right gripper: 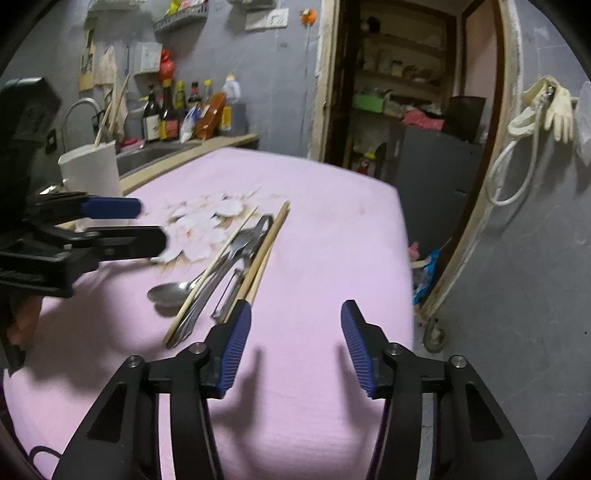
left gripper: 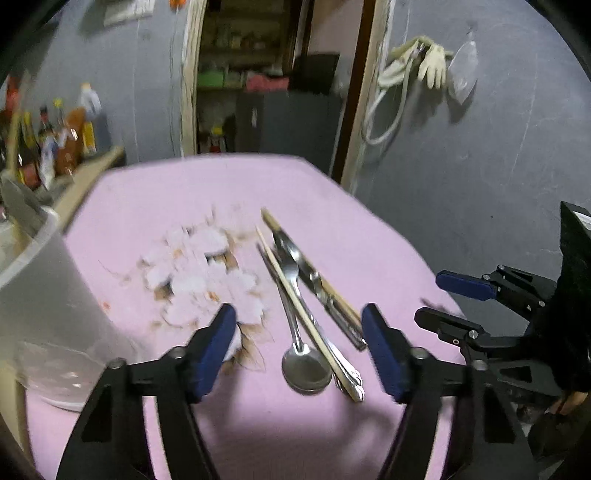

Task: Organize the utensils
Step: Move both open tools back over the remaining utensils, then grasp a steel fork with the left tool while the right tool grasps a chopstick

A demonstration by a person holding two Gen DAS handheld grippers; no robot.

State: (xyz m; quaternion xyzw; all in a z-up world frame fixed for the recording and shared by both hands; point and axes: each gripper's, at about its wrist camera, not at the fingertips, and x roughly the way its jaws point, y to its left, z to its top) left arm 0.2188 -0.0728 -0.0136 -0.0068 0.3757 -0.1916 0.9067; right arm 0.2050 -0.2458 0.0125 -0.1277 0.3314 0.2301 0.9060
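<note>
Utensils in a messy heap, both grippers open above them with nothing held.

Spoon (left gripper: 304,369), fork (left gripper: 295,266), peeler (right gripper: 227,295) and chopsticks (left gripper: 295,291) lie crossed in the middle of the soft pink table (left gripper: 332,206), beside flat white paper bits (left gripper: 199,266). The left gripper (left gripper: 299,350) hangs over the pile and the right gripper (right gripper: 293,343) over bare cloth just beside it. Shiny metal is slippery and the wooden sticks are thin, so I think it is best to pinch one piece at its handle. A tall white cup (right gripper: 90,166) waits at the table's edge.

no writing can be read in either view. the bottles (right gripper: 173,110) by the wall carry labels, and a paper sheet (right gripper: 266,18) hangs above them, but blur leaves their print illegible.
</note>
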